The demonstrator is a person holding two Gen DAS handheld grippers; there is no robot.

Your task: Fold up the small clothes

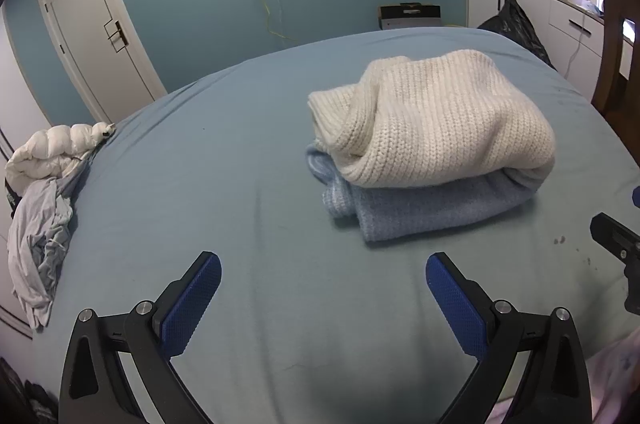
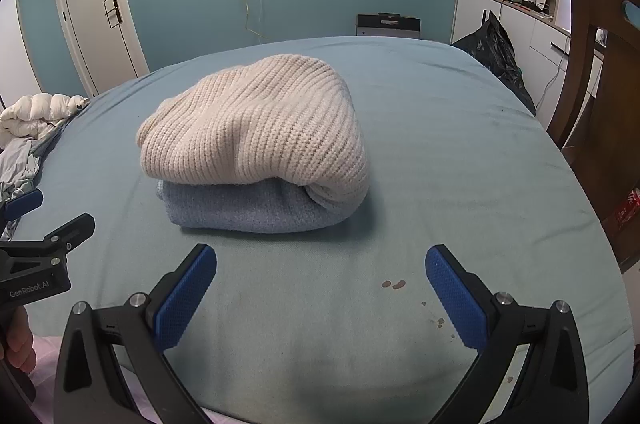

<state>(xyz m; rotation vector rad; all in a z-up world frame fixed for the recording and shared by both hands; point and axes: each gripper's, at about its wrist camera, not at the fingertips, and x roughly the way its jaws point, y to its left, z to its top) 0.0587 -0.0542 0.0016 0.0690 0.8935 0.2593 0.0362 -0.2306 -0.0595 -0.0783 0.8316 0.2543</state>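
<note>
On the bed (image 1: 240, 184), cream sweater (image 1: 432, 120) sits folded on top of folded blue sweater (image 1: 420, 208). Left gripper (image 1: 323, 280) and right gripper (image 2: 321, 274) both spread wide, empty. Unfolded clothes pile (image 1: 40, 224) at bed's left edge looks left to do.

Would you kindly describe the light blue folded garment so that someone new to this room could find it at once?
Start at the wide bed with the blue-grey sheet. One stack of two folded knits sits on it, beyond both open grippers. The light blue garment is the bottom layer, fine and fuzzy, lying under the thick ribbed cream sweater.
</note>
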